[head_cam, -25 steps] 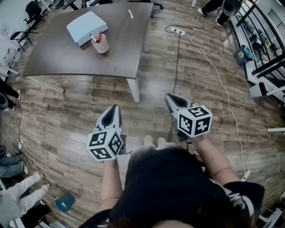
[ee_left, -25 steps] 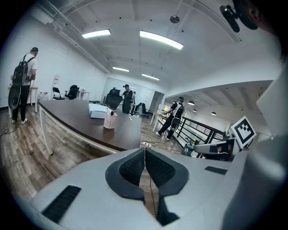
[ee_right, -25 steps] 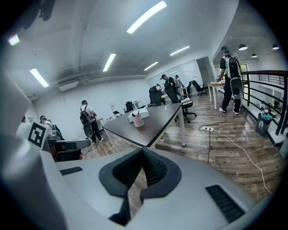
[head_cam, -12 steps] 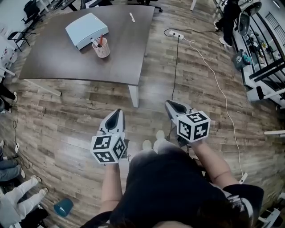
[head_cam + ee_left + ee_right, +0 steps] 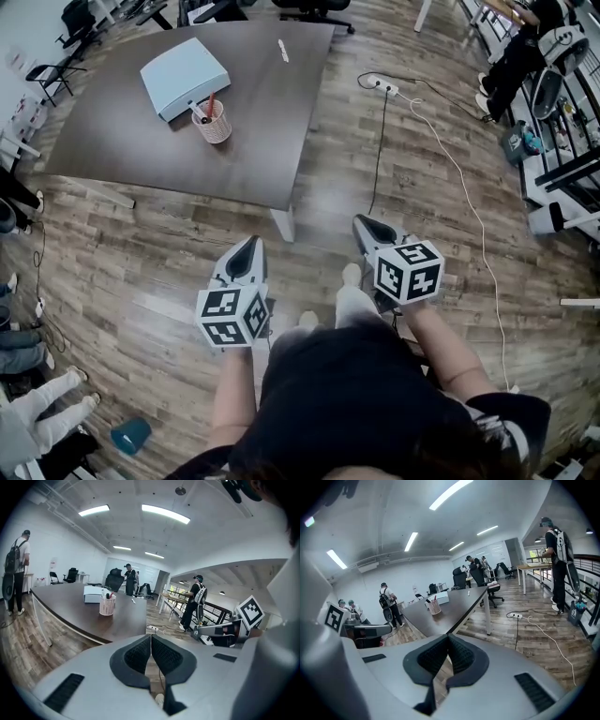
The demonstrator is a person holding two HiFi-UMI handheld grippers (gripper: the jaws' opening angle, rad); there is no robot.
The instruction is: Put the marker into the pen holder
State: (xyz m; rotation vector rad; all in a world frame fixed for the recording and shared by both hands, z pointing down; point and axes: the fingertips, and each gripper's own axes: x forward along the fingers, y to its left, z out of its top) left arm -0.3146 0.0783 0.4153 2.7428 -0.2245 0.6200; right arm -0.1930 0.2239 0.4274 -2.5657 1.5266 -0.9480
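Note:
A white marker lies near the far edge of the dark brown table. The pink mesh pen holder stands further left on it, with a few pens inside, just in front of a white box. Both grippers hang over the wooden floor, short of the table's near edge. My left gripper is shut and empty, and so is my right gripper. The left gripper view shows the holder and the marker far ahead. The right gripper view shows the holder on the tabletop.
A white table leg stands just ahead between the grippers. A power strip and its white cable run over the floor at right. Other people stand about; office chairs stand beyond the table. A railing lies far right.
The table and its near edge have come closer to the grippers and lower in the head view. Both grippers stay shut and empty, at about the same place before the person's body.

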